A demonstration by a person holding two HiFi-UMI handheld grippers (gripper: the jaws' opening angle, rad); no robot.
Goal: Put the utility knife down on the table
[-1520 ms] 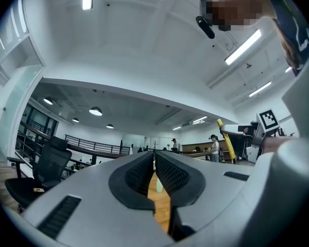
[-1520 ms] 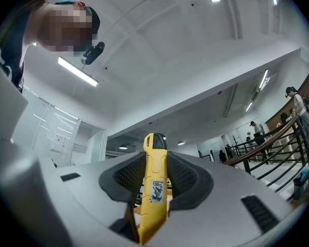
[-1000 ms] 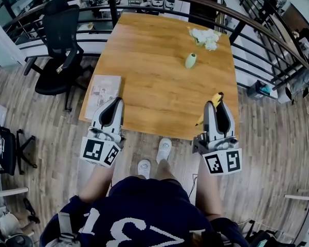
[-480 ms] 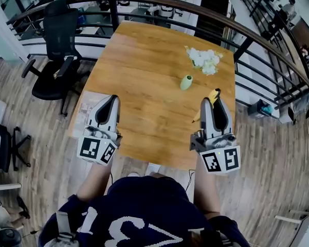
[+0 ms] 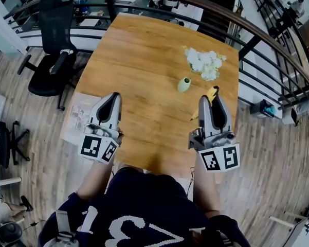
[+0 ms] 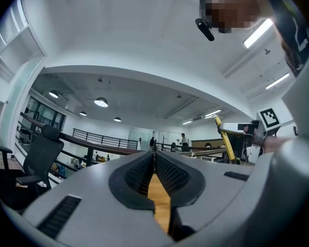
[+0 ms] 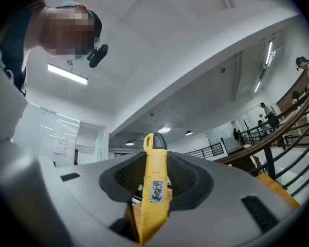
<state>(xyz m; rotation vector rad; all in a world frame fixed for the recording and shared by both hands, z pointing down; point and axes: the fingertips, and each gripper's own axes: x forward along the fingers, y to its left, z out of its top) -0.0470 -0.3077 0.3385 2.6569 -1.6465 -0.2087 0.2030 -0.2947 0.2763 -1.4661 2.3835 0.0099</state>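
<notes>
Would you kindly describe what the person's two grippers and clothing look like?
Both the left gripper and right gripper are light grey, tapering shells with black ribbed pads lining the jaws. Each carries a white cube at the rear printed with black square markers. The person wears a dark navy shirt with large white numerals.

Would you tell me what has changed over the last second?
The left gripper and right gripper advanced from the table's near edge to above its top as the person stepped closer. The right gripper stays shut on the utility knife; the left gripper stays shut, empty.
</notes>
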